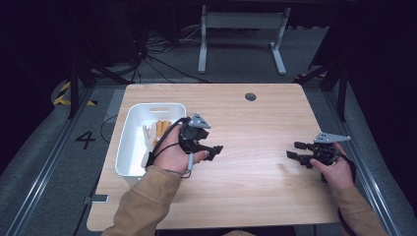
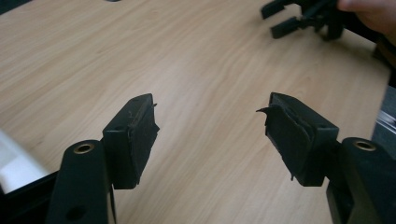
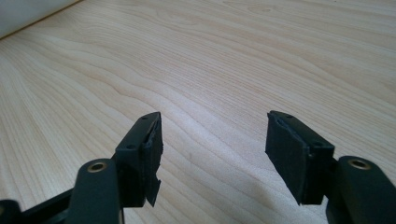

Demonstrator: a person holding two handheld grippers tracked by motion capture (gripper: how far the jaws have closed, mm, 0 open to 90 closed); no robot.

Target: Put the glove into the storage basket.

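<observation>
Bin (image 1: 129, 142) sat at the table's (image 1: 255, 187) left edge, pieces (image 1: 156, 132) inside; my left gripper (image 1: 214, 151) beside it, right gripper (image 1: 293, 150) near the right edge, both agape, empty. A careless reach risked knocking it off.

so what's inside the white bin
The white bin holds several pale, tan and yellowish pieces lying along its right side; what they are is too small to tell. The left hand and left gripper cover its near right corner, so anything there is hidden.
</observation>
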